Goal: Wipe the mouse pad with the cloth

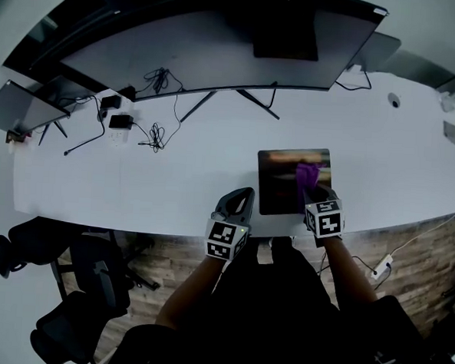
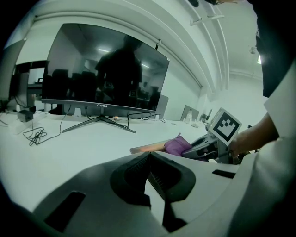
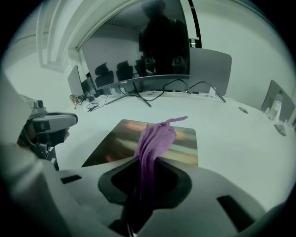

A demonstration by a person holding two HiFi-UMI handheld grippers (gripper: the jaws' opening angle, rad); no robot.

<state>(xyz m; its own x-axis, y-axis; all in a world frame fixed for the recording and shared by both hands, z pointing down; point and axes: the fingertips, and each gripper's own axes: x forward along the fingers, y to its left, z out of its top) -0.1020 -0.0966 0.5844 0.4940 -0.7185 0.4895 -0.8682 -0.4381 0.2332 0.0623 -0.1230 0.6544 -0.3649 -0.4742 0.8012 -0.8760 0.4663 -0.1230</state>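
A dark, glossy mouse pad (image 1: 283, 181) lies on the white desk near its front edge, also visible in the right gripper view as the mouse pad (image 3: 115, 141). A purple cloth (image 1: 308, 175) rests on the pad's right half, pinched in my right gripper (image 1: 313, 193); the cloth (image 3: 152, 141) runs from between the jaws out onto the pad. My left gripper (image 1: 240, 202) sits on the desk just left of the pad, jaws closed together with nothing between them. From the left gripper view the cloth (image 2: 176, 145) and the right gripper (image 2: 209, 144) show at the right.
A wide curved monitor (image 1: 220, 50) on a splayed stand (image 1: 229, 99) fills the back of the desk (image 1: 135, 187). Cables and adapters (image 1: 127, 121) lie at the left. A second screen (image 1: 21, 107) stands far left. Office chairs (image 1: 67, 283) sit below the desk's front edge.
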